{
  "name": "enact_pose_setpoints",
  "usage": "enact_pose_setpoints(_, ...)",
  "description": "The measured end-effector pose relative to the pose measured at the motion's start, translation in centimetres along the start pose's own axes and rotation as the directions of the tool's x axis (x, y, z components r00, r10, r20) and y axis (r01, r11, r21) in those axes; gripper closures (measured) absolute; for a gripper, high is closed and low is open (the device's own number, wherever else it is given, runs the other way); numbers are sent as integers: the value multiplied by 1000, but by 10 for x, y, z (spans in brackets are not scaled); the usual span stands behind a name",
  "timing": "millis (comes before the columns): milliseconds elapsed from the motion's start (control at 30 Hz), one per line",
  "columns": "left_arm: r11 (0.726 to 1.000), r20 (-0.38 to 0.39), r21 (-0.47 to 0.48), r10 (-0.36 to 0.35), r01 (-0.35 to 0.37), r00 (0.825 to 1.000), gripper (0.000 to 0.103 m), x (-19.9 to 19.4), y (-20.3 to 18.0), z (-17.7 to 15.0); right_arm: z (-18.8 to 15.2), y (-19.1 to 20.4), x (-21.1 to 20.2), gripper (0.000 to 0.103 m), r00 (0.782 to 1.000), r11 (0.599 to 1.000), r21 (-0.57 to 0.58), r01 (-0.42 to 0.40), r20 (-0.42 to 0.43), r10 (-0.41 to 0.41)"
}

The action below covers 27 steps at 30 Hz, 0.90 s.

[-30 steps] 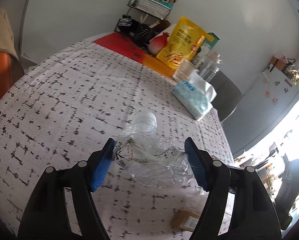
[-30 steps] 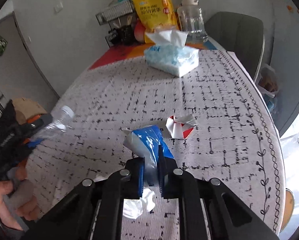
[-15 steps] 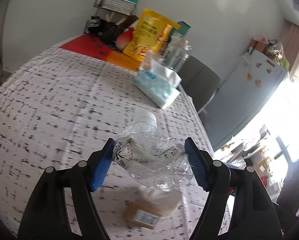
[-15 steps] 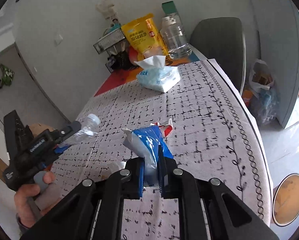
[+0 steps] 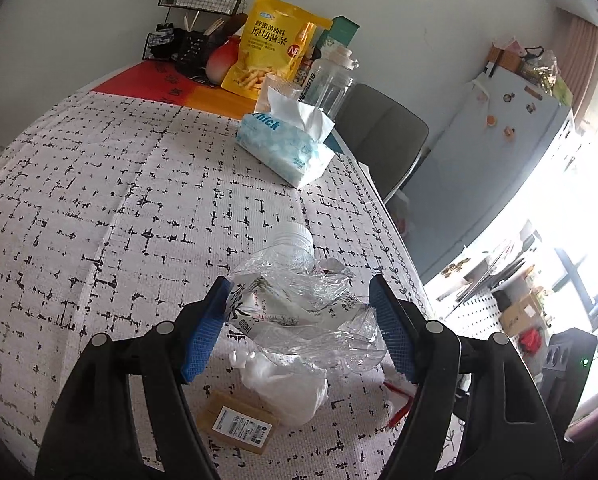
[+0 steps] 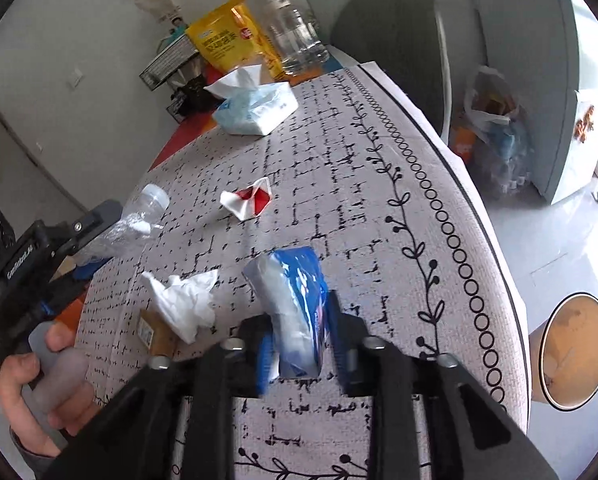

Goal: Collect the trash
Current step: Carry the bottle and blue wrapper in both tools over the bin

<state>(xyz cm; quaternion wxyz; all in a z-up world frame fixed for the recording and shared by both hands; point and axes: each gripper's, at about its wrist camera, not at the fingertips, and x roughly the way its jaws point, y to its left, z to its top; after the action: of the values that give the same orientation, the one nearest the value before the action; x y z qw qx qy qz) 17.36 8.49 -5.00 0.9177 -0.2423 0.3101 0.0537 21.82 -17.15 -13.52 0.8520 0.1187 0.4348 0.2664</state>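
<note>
Blue wrapper point(image 6: 295, 304) loose between just-opened right jaws, left jaws still clamp crushed bottle point(image 5: 299, 304).

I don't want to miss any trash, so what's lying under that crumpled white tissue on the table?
A flat brown carton with a printed label pokes out from under the crumpled white tissue; the tissue covers its far end, so anything else beneath stays hidden.

The right hand-held gripper point(image 6: 299, 344) has just been opening around the blue wrapper point(image 6: 295, 300).
</note>
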Motion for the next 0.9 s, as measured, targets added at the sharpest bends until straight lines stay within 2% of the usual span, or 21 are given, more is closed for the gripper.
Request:
enact_pose_setpoints(33, 1000, 2, 2, 3, -3, 1000, 32, 0, 0, 1, 2, -2, 0, 60, 1000, 1000, 6, -1, 9, 1)
enact_pose_setpoints(100, 1000, 4, 3, 8, -8, 1000, 32, 0, 0, 2, 5, -4, -1, 61, 1000, 1000, 8, -4, 26, 3)
enact_pose_setpoints(133, 1000, 3, 1, 10, -10, 1000, 32, 0, 0, 2, 7, -5, 1, 70, 1000, 1000, 11, -7, 27, 7)
enact_pose_setpoints(167, 1000, 3, 1, 11, -11, 1000, 32, 0, 0, 2, 8, -6, 3, 87, 1000, 1000, 16, -14, 28, 14)
enact_pose_setpoints(233, 1000, 3, 2, 12, -12, 1000, 32, 0, -1, 2, 10, -8, 5, 91, 1000, 1000, 17, -11, 28, 11)
enact_pose_setpoints(400, 1000, 0, 17, 7, -7, 1000, 32, 4, -13, 2, 11, -9, -13, 93, 995, 1000, 9, -29, 91, 28)
enact_pose_setpoints(567, 998, 0, 64, -23, 22, 1000, 32, 11, -44, -1, 14, -27, -41, 93, 990, 999, 38, -27, 141, 22)
enact_pose_setpoints(900, 981, -59, 156, -104, 112, 993, 32, 36, -124, -23, 13, -96, -100, 92, 967, 991, 125, 47, 241, -76)
